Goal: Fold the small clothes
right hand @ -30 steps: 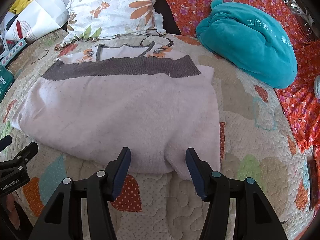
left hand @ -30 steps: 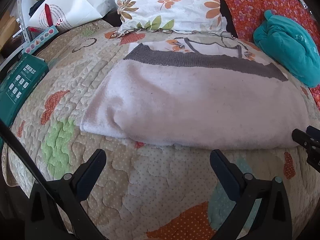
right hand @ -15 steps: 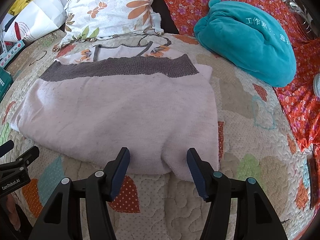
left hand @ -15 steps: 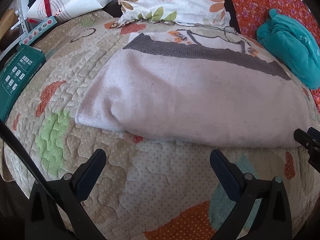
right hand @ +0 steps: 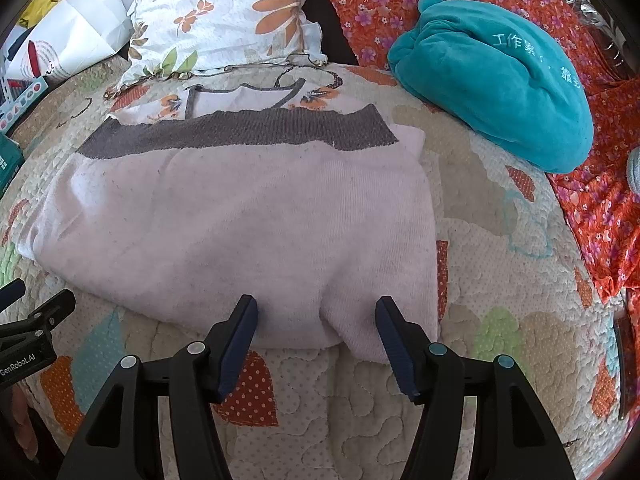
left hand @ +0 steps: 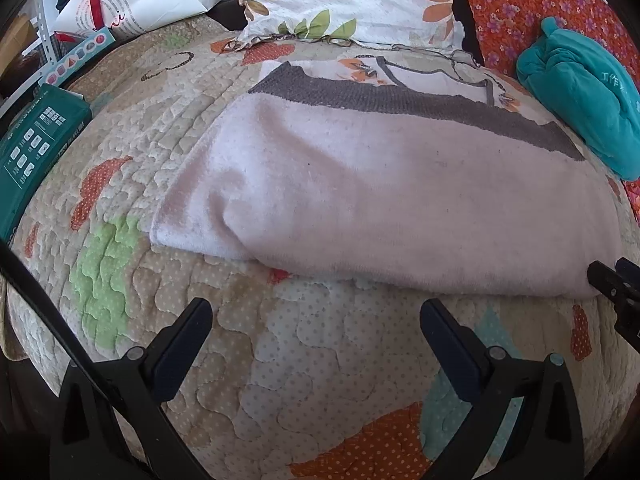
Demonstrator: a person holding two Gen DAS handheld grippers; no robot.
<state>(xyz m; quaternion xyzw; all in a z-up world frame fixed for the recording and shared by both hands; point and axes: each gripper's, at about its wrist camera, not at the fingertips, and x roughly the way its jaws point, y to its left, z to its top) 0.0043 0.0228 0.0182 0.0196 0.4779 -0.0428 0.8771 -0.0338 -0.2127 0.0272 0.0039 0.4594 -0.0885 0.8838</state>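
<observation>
Two grippers are held at the near edge of a pale pink knitted sweater, which lies folded once on the quilted bedspread, its grey ribbed hem laid across the far side just short of the floral pillow. The right gripper is seen wide open with nothing in it, its fingertips resting at or just over the sweater's near fold, close to the right-hand corner. The left gripper is likewise fully spread and empty, and it is kept short of the cloth — bare quilt is seen between its tips and the fold. The step in hand is judged to be the taking of this near edge for a further fold. It is best done if all layers of the fold are gathered between the fingers, not the top layer alone, since a thick knit is apt to slip and open out when only one ply is pinched. The left gripper is better brought nearer the left corner, where a lower layer is seen to jut out, so that both corners are lifted evenly. The edge is then to be carried towards the grey hem and kept square — clear of the teal fleece bundle lying well to the right.
</observation>
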